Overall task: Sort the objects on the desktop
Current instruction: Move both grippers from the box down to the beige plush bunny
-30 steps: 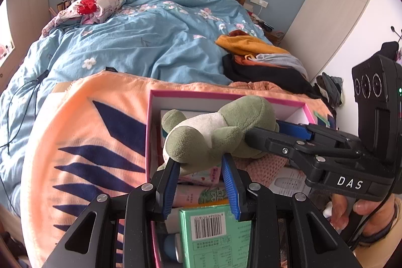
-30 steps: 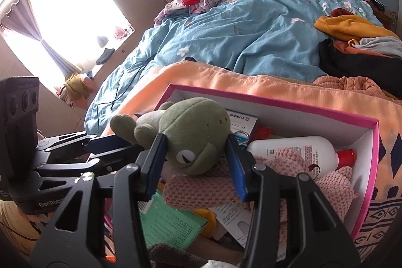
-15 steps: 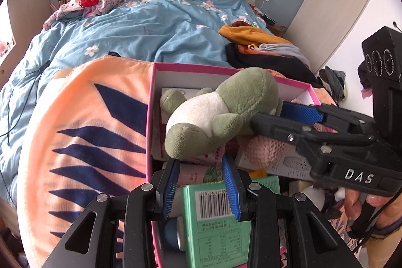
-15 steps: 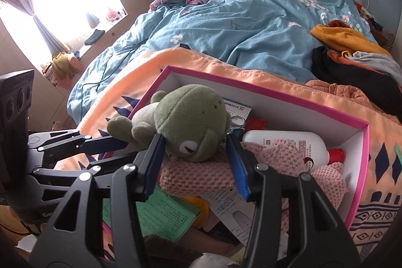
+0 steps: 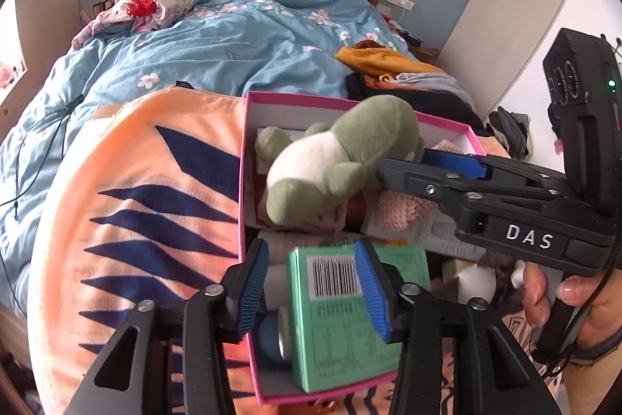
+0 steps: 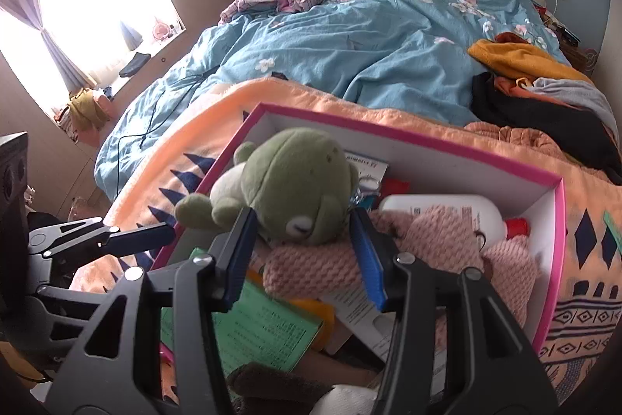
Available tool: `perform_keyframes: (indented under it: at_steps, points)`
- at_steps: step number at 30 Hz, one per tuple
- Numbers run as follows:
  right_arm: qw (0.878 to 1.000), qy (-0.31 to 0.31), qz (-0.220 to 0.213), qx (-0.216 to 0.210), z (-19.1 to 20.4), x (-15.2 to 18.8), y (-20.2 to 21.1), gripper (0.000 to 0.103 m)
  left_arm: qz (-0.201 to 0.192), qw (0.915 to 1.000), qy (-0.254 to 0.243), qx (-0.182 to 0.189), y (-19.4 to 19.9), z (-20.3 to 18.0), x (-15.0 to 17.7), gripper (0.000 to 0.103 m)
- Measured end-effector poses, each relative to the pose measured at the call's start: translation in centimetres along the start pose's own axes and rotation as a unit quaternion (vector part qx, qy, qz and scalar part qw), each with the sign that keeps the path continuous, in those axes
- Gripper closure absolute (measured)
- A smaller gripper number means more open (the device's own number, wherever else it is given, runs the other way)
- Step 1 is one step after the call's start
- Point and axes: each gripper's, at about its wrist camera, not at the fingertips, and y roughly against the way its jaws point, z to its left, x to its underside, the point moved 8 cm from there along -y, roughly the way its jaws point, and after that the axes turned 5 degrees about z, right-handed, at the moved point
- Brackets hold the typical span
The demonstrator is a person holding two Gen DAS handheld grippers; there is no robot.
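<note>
Left gripper (image 5: 311, 282) jaws just opened, backed off plush frog (image 5: 334, 158); nothing between pads. Right gripper (image 6: 301, 251) clamped on frog's head, over far-left corner of pink box (image 6: 559, 220) on bed. Handover done; frog still unplaced.

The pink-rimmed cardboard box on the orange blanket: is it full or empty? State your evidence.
Full. The pink-rimmed cardboard box holds a green plush frog, a white bottle, pink knitwear and a green carton.
</note>
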Motion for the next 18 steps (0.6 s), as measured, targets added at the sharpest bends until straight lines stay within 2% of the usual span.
perform_keyframes:
  at_steps: [3,7,10,14,18]
  points:
    - [1.000,0.002,-0.014,-0.007,0.5,1.0,1.1,0.051,-0.019,0.9998,-0.007,0.003,1.3,-0.2,1.0,0.035]
    - [0.999,0.003,-0.042,-0.035,1.3,2.8,4.1,0.050,-0.040,0.9987,-0.031,-0.002,3.8,-0.2,3.2,0.031]
    - [0.996,0.012,-0.053,-0.065,2.6,5.3,6.6,0.050,-0.040,0.9981,-0.046,-0.002,5.3,-0.2,5.4,0.029]
    - [0.994,0.016,-0.036,-0.106,4.9,10.8,8.9,0.049,-0.010,0.9984,-0.055,0.010,5.9,0.0,9.6,0.029]
    - [0.993,0.009,0.021,-0.117,6.8,17.7,8.3,0.049,0.040,0.9970,-0.064,0.015,5.2,-0.5,14.4,0.029]
